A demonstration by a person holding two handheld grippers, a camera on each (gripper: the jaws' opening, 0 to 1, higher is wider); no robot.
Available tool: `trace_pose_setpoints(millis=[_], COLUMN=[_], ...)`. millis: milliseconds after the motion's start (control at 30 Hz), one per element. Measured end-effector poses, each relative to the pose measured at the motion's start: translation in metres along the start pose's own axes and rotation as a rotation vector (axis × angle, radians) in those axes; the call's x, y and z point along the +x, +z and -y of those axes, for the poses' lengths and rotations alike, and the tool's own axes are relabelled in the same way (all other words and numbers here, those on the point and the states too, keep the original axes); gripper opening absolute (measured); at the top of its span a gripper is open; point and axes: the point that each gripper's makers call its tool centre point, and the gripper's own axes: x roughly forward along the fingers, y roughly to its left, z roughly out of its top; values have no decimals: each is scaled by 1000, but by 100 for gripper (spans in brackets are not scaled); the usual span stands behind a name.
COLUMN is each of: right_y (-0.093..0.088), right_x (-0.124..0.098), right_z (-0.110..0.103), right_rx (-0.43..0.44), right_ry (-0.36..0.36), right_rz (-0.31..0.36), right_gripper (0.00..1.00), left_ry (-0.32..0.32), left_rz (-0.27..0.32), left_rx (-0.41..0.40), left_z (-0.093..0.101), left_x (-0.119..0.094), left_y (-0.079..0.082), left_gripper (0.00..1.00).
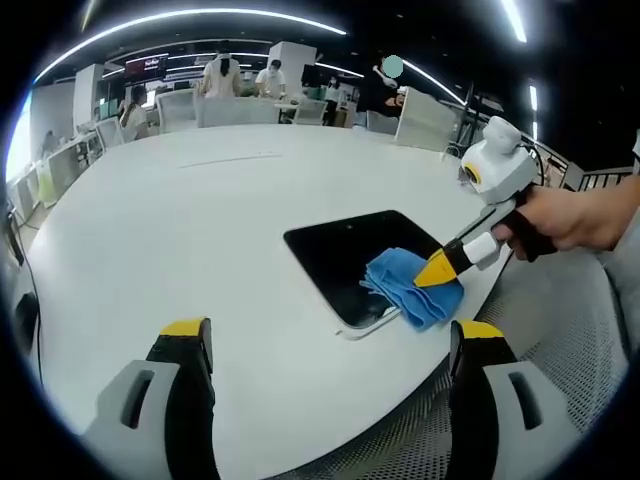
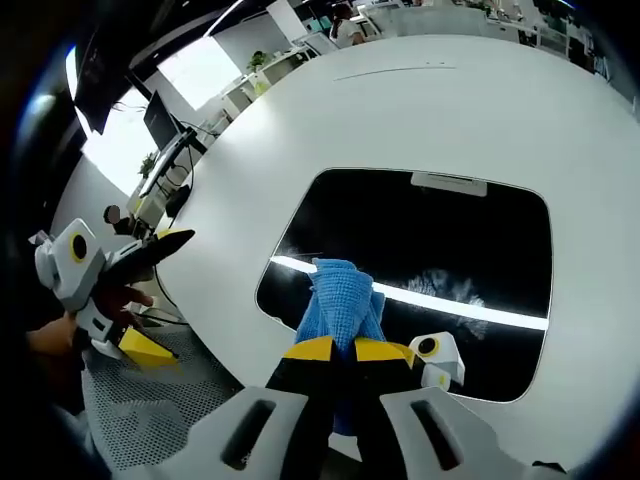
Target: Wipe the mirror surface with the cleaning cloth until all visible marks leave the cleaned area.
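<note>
White table (image 1: pixel 200 220), open-plan office

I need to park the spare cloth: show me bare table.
Bare: the white table from the mirror to the far chairs. Crowded: the mirror's near corner, where the right claw presses the blue cloth.

Long ceiling light strips (image 1: pixel 190 18) run bright overhead and bend into arcs toward the edges of the left gripper view. The white table (image 1: pixel 180 230) is evenly lit, with soft shadows only. Ahead of the right gripper (image 2: pixel 335 349), the dark mirror (image 2: pixel 450 240) carries a thin white streak of reflected strip light. A window (image 2: pixel 200 70) far left of it blows out to glare. The distant desks look soft.
</note>
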Motion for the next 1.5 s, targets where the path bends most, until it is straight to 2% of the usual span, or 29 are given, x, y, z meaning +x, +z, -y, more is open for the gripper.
trace_pose_setpoints(millis=[667, 1100, 1500], right_y=[3, 16, 39], right_x=[1, 6, 14], right_z=[0, 6, 17], right_rx=[18, 25, 28], right_ry=[-10, -22, -46], right_rz=[10, 18, 38], right_gripper=[0, 0, 0], left_ry=[-6, -11, -20], left_rz=[-1, -1, -18], left_rx=[-2, -4, 10], left_z=[2, 3, 5], left_x=[0, 1, 2], left_y=[0, 0, -3], left_gripper=[98, 98, 98])
